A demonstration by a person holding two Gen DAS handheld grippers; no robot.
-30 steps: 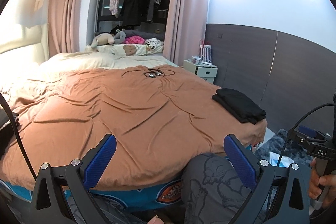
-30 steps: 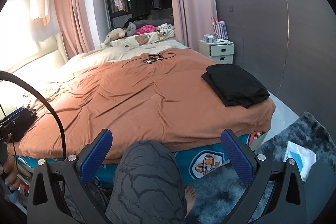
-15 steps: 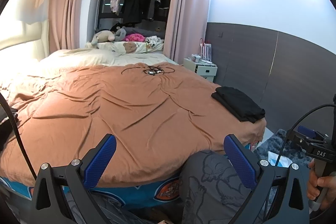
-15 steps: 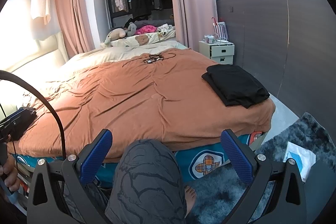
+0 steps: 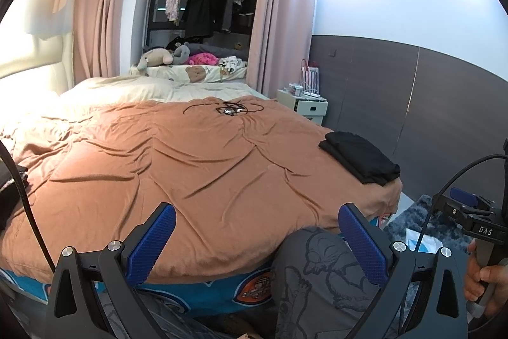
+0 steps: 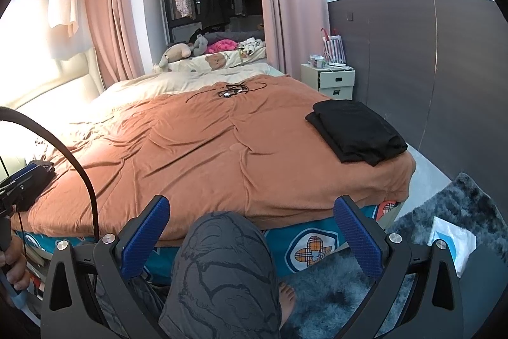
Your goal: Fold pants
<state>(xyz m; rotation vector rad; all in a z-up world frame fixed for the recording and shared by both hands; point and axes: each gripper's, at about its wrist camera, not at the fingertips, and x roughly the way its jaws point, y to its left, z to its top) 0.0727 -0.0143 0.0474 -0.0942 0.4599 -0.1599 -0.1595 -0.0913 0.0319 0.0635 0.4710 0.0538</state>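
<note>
A folded pair of black pants (image 5: 360,156) lies at the right front corner of the bed's brown cover (image 5: 197,161); it also shows in the right wrist view (image 6: 357,131). My left gripper (image 5: 257,239) is open and empty, held off the bed's near edge, far from the pants. My right gripper (image 6: 252,232) is open and empty, also in front of the bed. The person's knee in grey printed trousers (image 6: 222,272) sits between the right fingers.
A tangle of black cables (image 6: 231,89) lies at the far middle of the cover. A white nightstand (image 6: 331,80) stands by the dark wall. A grey shaggy rug (image 6: 422,231) with a white packet (image 6: 451,240) lies right of the bed. Stuffed toys (image 5: 168,56) sit beyond.
The left wrist view has tilted slightly, so the bed sits a little lower in frame. The right gripper has barely moved. Both stay open and empty.
</note>
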